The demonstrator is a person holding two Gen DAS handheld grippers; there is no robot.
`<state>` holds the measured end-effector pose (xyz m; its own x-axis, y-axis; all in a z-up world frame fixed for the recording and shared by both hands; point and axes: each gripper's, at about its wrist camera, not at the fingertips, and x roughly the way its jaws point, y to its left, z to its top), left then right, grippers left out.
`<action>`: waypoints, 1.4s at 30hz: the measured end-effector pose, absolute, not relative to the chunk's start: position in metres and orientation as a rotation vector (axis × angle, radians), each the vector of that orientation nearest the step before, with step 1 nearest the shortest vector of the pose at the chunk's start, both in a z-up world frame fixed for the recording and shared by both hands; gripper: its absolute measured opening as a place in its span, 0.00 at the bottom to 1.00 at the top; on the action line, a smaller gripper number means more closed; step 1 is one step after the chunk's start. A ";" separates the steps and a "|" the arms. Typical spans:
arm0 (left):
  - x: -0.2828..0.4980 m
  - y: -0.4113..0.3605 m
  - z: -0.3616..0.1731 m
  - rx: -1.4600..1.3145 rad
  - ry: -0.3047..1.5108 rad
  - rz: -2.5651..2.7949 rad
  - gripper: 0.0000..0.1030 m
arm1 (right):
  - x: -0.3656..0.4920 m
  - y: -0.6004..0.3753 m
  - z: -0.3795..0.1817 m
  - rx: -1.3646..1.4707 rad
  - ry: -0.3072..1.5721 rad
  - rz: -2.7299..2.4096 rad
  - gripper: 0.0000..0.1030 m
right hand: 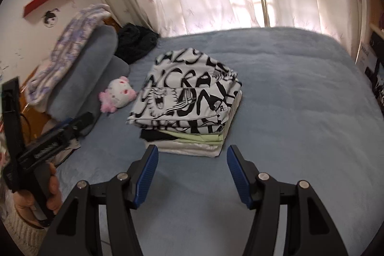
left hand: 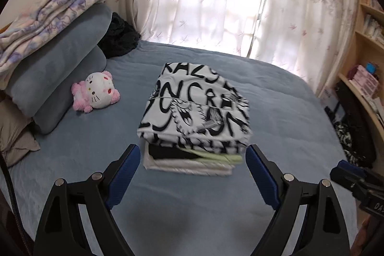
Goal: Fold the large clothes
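A folded white garment with black lettering (left hand: 194, 109) tops a stack on the blue bed (left hand: 276, 116). Both the left tongs (left hand: 193, 157) and right tongs (right hand: 192, 157) gape wide, holding nothing.

Black angular left gripper (left hand: 193, 157) and right gripper (right hand: 192, 157) frames, ribbed blue pads (right hand: 147, 175), silver pivot screws; bare-skinned hand (right hand: 38, 198) in cream knit cuff.

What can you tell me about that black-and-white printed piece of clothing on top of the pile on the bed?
The printed garment is white fabric covered in bold black lettering and cartoon drawings. It is folded into a neat rectangle and lies flat on top of a small stack: under it show a black layer, a pale green one and a white one. The stack rests on the blue bedspread. Neither gripper touches it.
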<state>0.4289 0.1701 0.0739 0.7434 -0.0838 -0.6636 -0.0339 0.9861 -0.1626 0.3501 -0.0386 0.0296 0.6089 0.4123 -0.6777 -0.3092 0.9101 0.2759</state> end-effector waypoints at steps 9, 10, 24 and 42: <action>0.321 0.120 0.105 -0.075 0.674 -0.159 0.86 | 0.233 -0.082 0.077 0.110 0.732 0.468 0.58; 0.310 0.114 0.107 -0.060 0.667 -0.172 0.86 | 0.225 -0.085 0.079 0.107 0.725 0.468 0.58; 0.220 0.068 0.053 -0.127 0.686 -0.272 0.87 | 0.146 -0.141 0.033 0.119 0.706 0.414 0.58; 0.177 0.020 -0.040 -0.135 0.804 -0.199 0.87 | 0.086 -0.172 -0.095 0.289 0.799 0.314 0.58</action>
<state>0.1768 0.0196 -0.0399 0.6769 -0.2275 -0.7001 0.1248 0.9728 -0.1954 0.0858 -0.1721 -0.0953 0.6557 0.3806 -0.6521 -0.1653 0.9151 0.3679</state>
